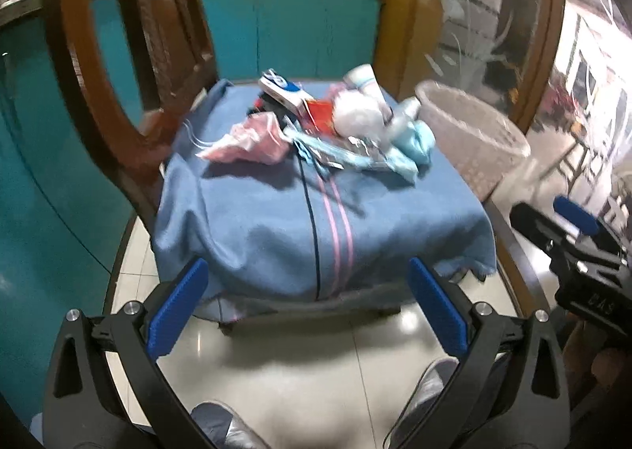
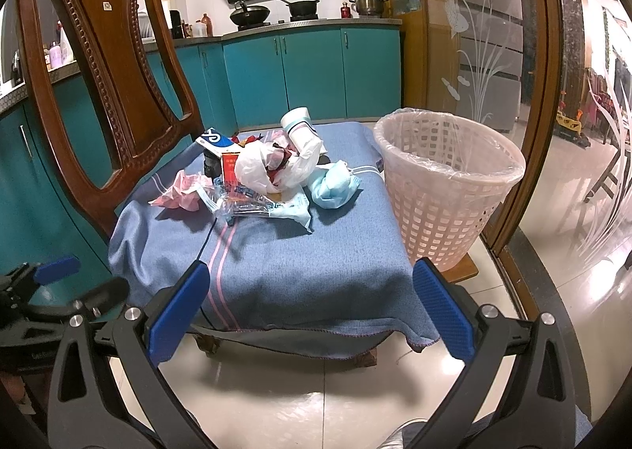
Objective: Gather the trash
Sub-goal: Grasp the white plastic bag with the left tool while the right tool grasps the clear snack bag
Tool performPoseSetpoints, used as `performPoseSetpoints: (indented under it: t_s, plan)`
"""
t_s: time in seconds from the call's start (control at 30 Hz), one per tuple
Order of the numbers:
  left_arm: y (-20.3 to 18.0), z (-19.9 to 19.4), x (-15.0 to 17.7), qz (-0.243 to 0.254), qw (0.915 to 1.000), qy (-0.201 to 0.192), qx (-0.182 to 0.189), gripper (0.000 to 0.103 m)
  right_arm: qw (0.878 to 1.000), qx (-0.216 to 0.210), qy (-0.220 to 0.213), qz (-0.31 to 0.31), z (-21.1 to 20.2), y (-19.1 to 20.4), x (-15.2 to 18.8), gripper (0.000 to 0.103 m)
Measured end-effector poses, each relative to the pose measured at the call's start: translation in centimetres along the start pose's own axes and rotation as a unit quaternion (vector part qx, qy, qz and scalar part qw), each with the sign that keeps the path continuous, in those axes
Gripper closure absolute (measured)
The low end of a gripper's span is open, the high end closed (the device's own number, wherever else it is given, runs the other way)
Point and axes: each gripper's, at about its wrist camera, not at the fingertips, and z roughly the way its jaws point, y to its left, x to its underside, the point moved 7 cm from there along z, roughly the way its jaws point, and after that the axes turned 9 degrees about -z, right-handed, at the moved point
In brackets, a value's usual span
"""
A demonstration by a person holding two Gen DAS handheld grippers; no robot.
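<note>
Both tongs, left tongs (image 1: 308,307) and right tongs (image 2: 312,310), gape empty; trash pile (image 2: 260,172) blurs in the left view.

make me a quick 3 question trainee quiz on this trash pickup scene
1. True or false: the pink lattice plastic wastebasket already holds trash.
2. The crumpled light-blue face mask lies on the pile's side: A) nearest the carved wooden chair back; B) nearest the wastebasket.
3. Fill in: the trash rests on a blue ___ with pink stripes.

Key: 1 false, only its clear liner shows. 2 B. 3 cloth. Left gripper and right gripper hang open.
</note>
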Motion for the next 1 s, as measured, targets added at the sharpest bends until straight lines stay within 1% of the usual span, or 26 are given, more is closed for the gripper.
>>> performPoseSetpoints:
  t_s: [0.07,0.13,0.3,0.4,0.47,0.5,0.57,0.63,0.7,0.77,0.83,0.87,0.93,1.0]
  plan:
    - [-0.3,-0.1,0.0,0.01,0.9999,-0.002,-0.006,0.003,1.0,0.0,0.001,0.001,0.1,0.0,0.0,0.003]
    - [-0.4,-0.3,0.0,0.01,0.9999,-0.003,-0.006,0.002,1.0,0.001,0.001,0.003,0.1,0.0,-0.1,0.003]
    - [-0.2,-0.6,-0.4,0.016,0.9995,-0.004,-0.028,0.002,1.0,-0.001,-0.003,0.016,0.1,-0.6,-0.6,0.003]
    - [-0.4,-1.1,-0.9,0.015,0.9999,-0.005,-0.004,0.002,0.999,-0.001,-0.012,0.036,-0.1,-1.4,-0.9,0.003]
    - [-0.4,-0.5,-1.4,0.002,0.9999,0.011,0.01,0.003,0.998,0.0,-0.019,0.053,-0.1,-2.2,-1.2,0.003]
    - [-0.4,0.1,-1.9,-0.006,0.9997,0.021,0.012,0.003,0.998,0.001,-0.021,0.058,-0.1,-2.5,-1.2,0.003]
    - [-0.7,0.8,-3.3,-0.011,0.9997,0.023,0.007,0.003,0.997,0.002,-0.021,0.073,0.2,-3.2,-1.2,0.003]
    - [-1.8,1.2,-5.2,0.001,0.9998,0.011,0.015,0.003,0.996,-0.005,-0.012,0.091,0.7,-3.8,-1.1,0.002]
    - [-3.0,2.1,-7.6,0.011,0.9998,-0.002,0.017,0.004,0.996,-0.007,-0.006,0.094,1.1,-3.9,-1.0,0.003]
    - [-4.9,3.6,-9.8,0.025,0.9992,0.004,0.032,0.005,0.996,-0.008,-0.003,0.087,1.4,-3.7,-0.9,0.003]
    - [-6.6,5.1,-11.8,0.038,0.9988,0.0,0.032,0.005,0.997,-0.01,0.0,0.082,1.6,-3.7,-0.8,0.003]
    - [-7.3,6.0,-12.5,0.046,0.9984,0.006,0.032,0.005,0.997,-0.012,0.001,0.08,1.8,-3.7,-0.8,0.003]
    - [-8.8,8.8,-13.4,0.063,0.997,0.034,0.028,0.01,0.997,-0.014,0.005,0.078,1.9,-3.7,-0.6,0.003]
    - [-9.6,11.3,-13.7,0.071,0.9953,0.061,0.026,0.021,0.997,-0.018,0.012,0.075,2.3,-3.7,-0.4,0.003]
